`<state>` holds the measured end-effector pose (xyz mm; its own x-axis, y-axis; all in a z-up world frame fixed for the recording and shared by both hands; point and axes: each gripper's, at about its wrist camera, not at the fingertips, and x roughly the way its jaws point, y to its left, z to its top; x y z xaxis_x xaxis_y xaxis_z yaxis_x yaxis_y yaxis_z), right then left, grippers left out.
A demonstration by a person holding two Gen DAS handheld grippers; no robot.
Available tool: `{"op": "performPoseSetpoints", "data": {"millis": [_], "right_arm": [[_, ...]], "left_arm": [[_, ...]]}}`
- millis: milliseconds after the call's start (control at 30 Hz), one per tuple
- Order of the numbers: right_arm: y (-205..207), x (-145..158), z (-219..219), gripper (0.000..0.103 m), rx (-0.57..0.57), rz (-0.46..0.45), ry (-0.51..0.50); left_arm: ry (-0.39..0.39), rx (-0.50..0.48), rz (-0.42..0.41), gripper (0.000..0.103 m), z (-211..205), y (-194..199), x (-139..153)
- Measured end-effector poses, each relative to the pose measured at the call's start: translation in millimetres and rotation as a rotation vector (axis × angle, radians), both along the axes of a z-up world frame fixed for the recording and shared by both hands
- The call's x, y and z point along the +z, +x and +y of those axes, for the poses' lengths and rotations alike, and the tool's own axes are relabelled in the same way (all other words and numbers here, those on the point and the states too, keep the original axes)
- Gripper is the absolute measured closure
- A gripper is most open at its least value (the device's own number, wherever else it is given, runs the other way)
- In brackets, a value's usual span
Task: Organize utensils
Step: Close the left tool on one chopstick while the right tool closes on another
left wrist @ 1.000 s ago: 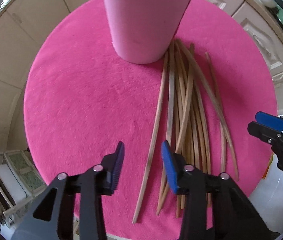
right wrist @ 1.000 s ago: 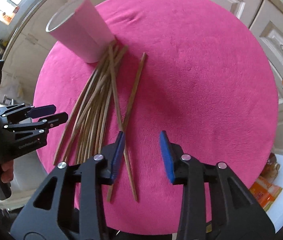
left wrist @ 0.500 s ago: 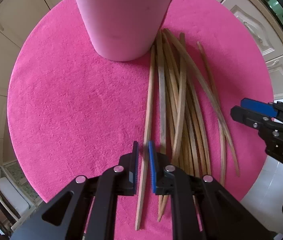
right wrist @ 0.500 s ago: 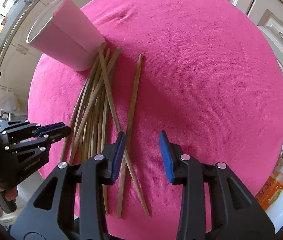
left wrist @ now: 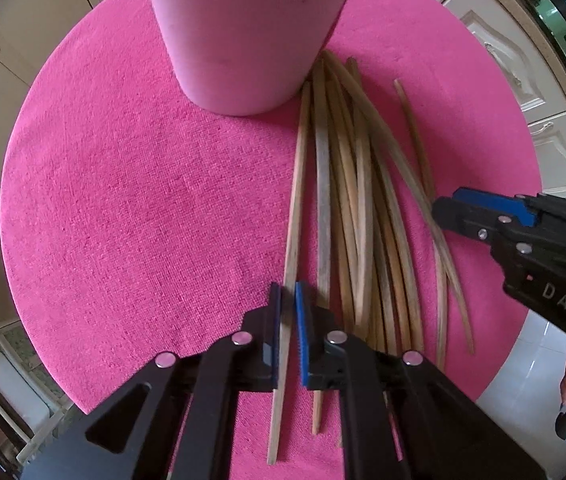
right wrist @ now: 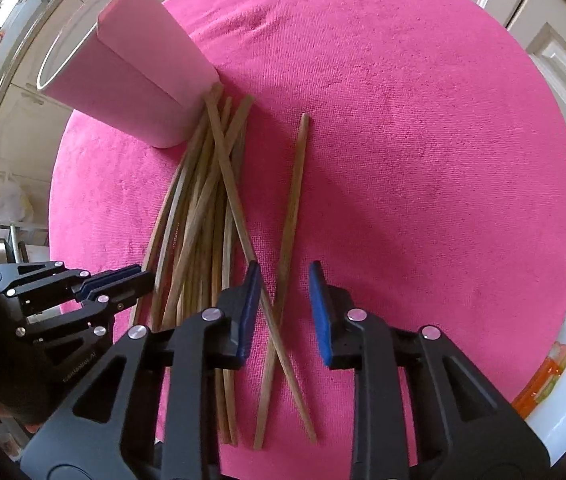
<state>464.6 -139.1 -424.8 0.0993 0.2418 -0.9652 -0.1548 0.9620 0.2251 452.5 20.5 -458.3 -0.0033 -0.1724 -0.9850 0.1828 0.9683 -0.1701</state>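
Pink round surface [left wrist: 123, 200], cream cabinets behind. Chopstick pile [left wrist: 363, 208] lies beside the pink cup [left wrist: 243, 32], tips touching its base. My left tongs [left wrist: 287, 320] are clamped on the outermost chopstick [left wrist: 297, 184]. My right tongs [right wrist: 283, 300] are closing, two crossed sticks [right wrist: 279, 308] between them, not pinched.

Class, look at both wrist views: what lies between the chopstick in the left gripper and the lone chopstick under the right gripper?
The loose bundle of chopsticks, fanned out from the pink cup; clearest in the left wrist view.
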Motion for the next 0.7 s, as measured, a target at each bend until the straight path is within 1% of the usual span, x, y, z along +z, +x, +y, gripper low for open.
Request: {"op": "performPoseSetpoints", "data": {"millis": [67, 167, 367, 500, 700], "right_arm": [[-1.3, -1.0, 0.2, 0.082, 0.008, 0.004, 0.001], [2.7, -3.4, 0.9, 0.082, 0.003, 0.025, 0.016], [10.0, -15.3, -18.7, 0.083, -0.074, 0.118, 0.065], [11.8, -11.0, -13.9, 0.083, -0.060, 0.102, 0.070], [19.2, -17.3, 1.5, 0.083, -0.050, 0.116, 0.014]], "left_arm": [[-0.003, 0.003, -0.004, 0.096, 1.2, -1.0, -1.1], [-0.011, 0.007, -0.008, 0.096, 3.0, -4.2, -3.2], [-0.022, 0.020, 0.001, 0.096, 6.7, -10.2, -2.7], [-0.022, 0.033, 0.014, 0.096, 5.9, -3.0, -3.9], [0.003, 0.022, 0.008, 0.095, 0.4, 7.5, -5.0]]}}
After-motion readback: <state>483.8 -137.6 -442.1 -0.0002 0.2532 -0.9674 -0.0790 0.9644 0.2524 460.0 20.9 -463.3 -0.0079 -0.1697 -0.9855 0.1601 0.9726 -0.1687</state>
